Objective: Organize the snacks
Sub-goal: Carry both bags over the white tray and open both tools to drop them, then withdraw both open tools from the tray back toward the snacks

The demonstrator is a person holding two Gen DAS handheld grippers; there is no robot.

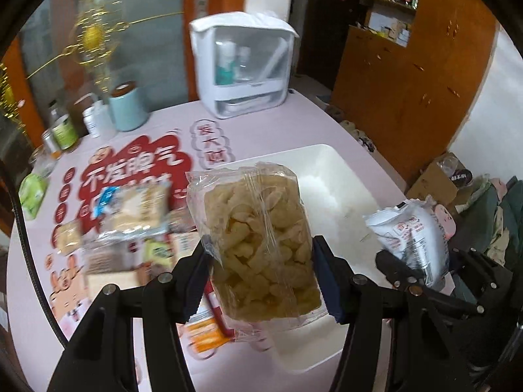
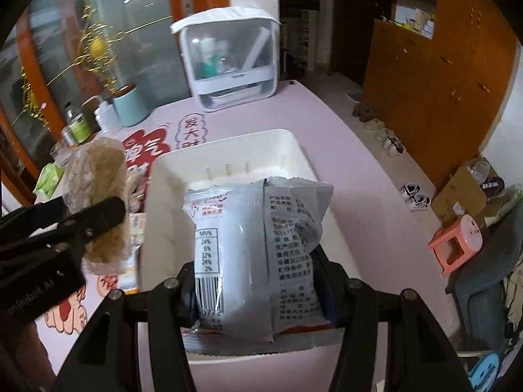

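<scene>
Two packets in your grip: left gripper (image 1: 261,274) pinches clear crinkly bag of yellow puffs (image 1: 258,245); right gripper (image 2: 258,290) clamps grey foil packet (image 2: 258,254). White plastic bin (image 2: 228,150) lies on pink tabletop (image 2: 343,170), directly below right gripper, just right of left gripper; both packets upright.

Clear packet of pale yellow puffed snacks (image 1: 258,245) — upright, lifted above white bin's (image 1: 330,163) left edge. Grey-white sealed packet (image 2: 258,254) — printed back and barcode showing, upright over bin interior. Remaining snack packets (image 1: 130,222) — loosely piled left of bin, blurred.
</scene>
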